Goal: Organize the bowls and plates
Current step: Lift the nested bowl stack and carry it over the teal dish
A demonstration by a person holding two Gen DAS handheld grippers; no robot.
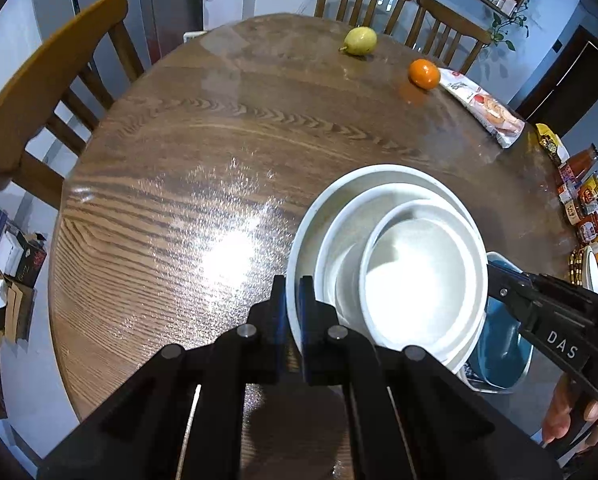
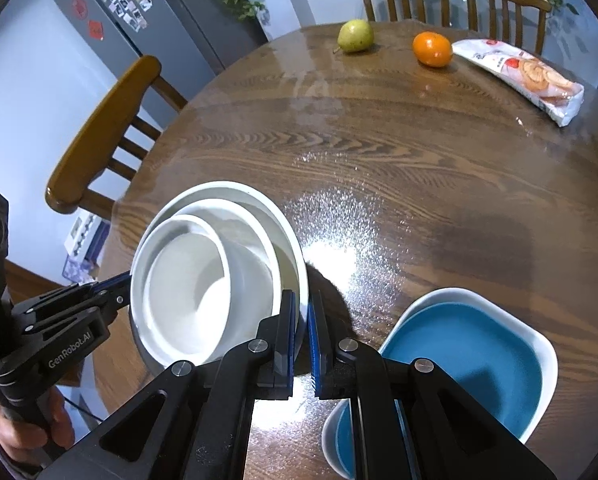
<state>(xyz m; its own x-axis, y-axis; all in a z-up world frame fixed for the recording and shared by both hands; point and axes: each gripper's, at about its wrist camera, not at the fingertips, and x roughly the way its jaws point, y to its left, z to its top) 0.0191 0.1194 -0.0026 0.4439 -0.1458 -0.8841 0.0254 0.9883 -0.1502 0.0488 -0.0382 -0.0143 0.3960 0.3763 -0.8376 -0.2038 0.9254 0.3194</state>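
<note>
We see three nested white bowls over round wooden table, tilted. Left gripper clenched on left rim of biggest bowl; right gripper pinches same bowl's right rim. Stack possibly lifted off table, hard to judge. Blue plate near right, smaller blue dish beside it, nearer us. Far side: pear, orange, snack packet.

Our left gripper, matte black angular linkage, round silver pivot screws, blue finger pads, our right gripper likewise, white "DAS" and "GenRobot.AI" lettering on our handles
</note>
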